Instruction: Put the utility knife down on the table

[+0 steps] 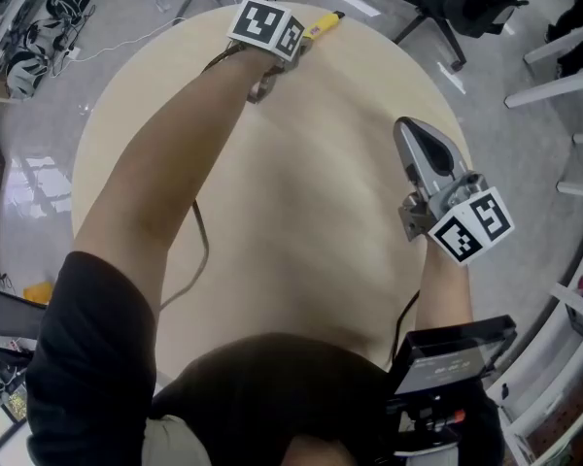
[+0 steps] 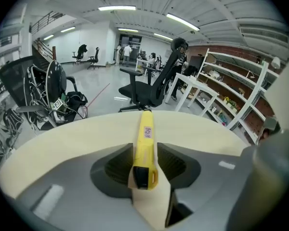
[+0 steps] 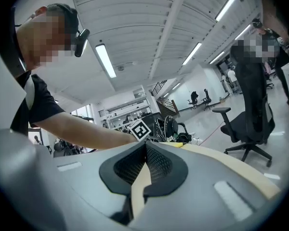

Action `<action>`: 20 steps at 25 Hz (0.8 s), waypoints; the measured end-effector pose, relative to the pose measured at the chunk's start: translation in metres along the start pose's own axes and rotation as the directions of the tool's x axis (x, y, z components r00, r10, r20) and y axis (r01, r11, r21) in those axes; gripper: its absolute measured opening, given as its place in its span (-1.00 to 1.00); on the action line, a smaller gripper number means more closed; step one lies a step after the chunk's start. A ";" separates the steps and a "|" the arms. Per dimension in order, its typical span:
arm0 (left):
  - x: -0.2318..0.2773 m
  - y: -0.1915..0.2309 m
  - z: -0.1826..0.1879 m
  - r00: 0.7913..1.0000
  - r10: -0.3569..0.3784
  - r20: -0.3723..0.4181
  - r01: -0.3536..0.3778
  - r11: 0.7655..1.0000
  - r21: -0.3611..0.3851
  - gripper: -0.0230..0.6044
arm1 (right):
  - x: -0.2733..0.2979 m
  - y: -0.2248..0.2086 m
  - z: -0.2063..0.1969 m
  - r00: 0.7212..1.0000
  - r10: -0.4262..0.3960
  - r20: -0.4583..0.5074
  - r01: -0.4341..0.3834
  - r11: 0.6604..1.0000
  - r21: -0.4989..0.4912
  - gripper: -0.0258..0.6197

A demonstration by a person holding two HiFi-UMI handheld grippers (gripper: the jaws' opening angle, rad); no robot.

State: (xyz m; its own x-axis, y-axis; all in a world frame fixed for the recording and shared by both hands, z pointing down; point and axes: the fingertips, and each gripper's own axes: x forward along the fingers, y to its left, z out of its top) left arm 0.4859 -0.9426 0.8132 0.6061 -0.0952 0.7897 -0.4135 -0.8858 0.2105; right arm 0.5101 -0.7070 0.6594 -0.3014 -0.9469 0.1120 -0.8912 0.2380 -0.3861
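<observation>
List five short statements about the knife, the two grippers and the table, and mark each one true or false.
1. The left gripper is closed on the yellow utility knife. True.
2. The right gripper holds a second knife. False: its jaws are together with nothing between them.
3. The table is square and dark. False: its top is round and light beige.
4. The knife's long end sticks out past the left gripper toward the table's far edge. True.
5. A black office chair stands on the floor beyond the table. True.
</observation>
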 end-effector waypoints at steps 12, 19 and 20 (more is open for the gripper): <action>-0.025 0.007 0.028 0.986 0.000 0.165 0.011 0.998 -0.066 0.02 | 0.002 0.005 0.006 1.000 0.016 -0.010 -0.016 1.000 0.004 -0.87; -0.100 0.013 0.059 0.932 0.038 0.360 -0.015 0.998 -0.065 -0.80 | 0.001 0.033 0.032 1.000 0.024 0.004 -0.024 0.999 -0.022 -0.87; -0.116 0.010 0.063 0.919 0.036 0.393 -0.011 0.998 -0.064 -0.91 | 0.000 0.040 0.036 1.000 0.026 0.008 -0.026 0.999 -0.026 -0.87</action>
State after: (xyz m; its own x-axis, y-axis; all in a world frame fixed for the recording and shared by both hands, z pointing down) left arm 0.4542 -0.9693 0.6880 0.8093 -0.2977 0.5063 -0.4629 -0.8539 0.2378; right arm 0.4864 -0.7047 0.6107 -0.3217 -0.9420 0.0952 -0.8918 0.2677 -0.3647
